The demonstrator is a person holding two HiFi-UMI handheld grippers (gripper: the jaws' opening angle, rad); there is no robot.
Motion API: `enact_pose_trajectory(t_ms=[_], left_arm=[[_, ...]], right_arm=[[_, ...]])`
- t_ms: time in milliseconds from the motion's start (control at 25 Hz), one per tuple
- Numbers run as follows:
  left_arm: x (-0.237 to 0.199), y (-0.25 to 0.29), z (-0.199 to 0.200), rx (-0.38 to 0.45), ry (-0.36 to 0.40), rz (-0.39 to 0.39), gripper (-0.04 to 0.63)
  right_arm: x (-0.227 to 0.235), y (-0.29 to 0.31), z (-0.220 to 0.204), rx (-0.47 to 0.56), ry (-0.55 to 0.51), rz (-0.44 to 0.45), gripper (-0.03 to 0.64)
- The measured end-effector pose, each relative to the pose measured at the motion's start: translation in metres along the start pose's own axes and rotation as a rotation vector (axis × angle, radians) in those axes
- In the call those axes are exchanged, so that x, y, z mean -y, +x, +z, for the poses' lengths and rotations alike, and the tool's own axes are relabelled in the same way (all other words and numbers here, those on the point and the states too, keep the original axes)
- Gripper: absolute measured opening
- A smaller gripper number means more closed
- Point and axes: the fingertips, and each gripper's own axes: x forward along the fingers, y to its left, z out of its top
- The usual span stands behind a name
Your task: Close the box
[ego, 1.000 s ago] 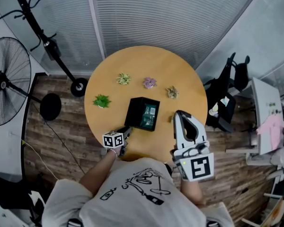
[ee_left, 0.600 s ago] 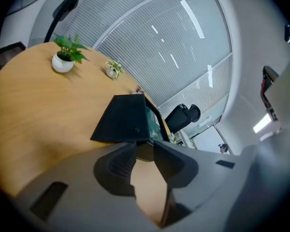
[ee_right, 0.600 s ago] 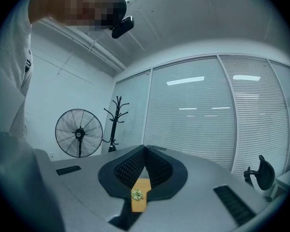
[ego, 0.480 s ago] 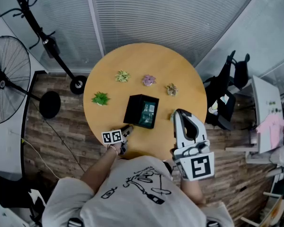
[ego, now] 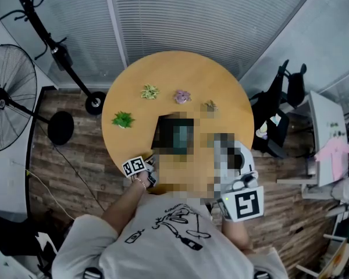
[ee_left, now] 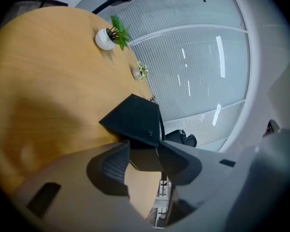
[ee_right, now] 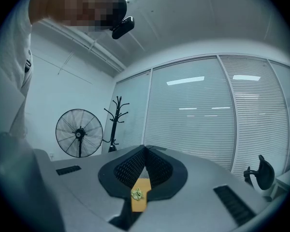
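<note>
Off the tabletop's left edge a standing fan (ego: 6,97) and a coat stand (ego: 52,45) are on the wood floor. On the round wooden tabletop (ego: 163,74) a green plant (ego: 123,119) in a white pot sits near the left edge. A pale little plant (ego: 149,91) and a purple one (ego: 182,96) stand farther in, toward the far side.

My left claw (ee_left: 144,148) hangs over the near-left edge of the tabletop, pointing a little down at the black box (ee_left: 133,122). Its jaws have just been opening and now stand spread. The box's near lower corner shows in the gap just past the tips, and neither pad presses on it. The box sits around the middle of the tabletop, slightly toward the near edge, with a slanted black panel facing me.

My right claw (ee_right: 145,151) is held over the near-right edge, apart from the box, pointing level. Its jaws are pressed together at the tips with nothing between them. Beyond the right edge stands a dark office chair (ego: 285,97).
</note>
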Motion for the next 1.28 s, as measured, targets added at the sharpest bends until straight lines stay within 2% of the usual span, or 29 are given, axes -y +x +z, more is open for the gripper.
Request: enact_pose_trajectory(t_ms=[200,560,960,1280], left_arm=[[-0.01,0.005,0.001,0.045,-0.156,-0.032,0.216],[-0.034,0.01,0.016,0.178,-0.35,-0.007,0.219],[-0.044,0.013,0.029,0.221,-0.356,0.029,0.218],[-0.04,0.008,0.034,0.245,-0.35,0.018,0.189]], right_arm=[[-0.001,-0.002,0.0,0.001,0.001,-0.001,0.015],[0.003,-0.009,-0.003,-0.008,0.007,-0.011,0.015],[0.01,-0.011,-0.006,-0.015,0.008,-0.028,0.015],[0.01,-0.01,-0.007,-0.016,0.016,-0.029,0.015]])
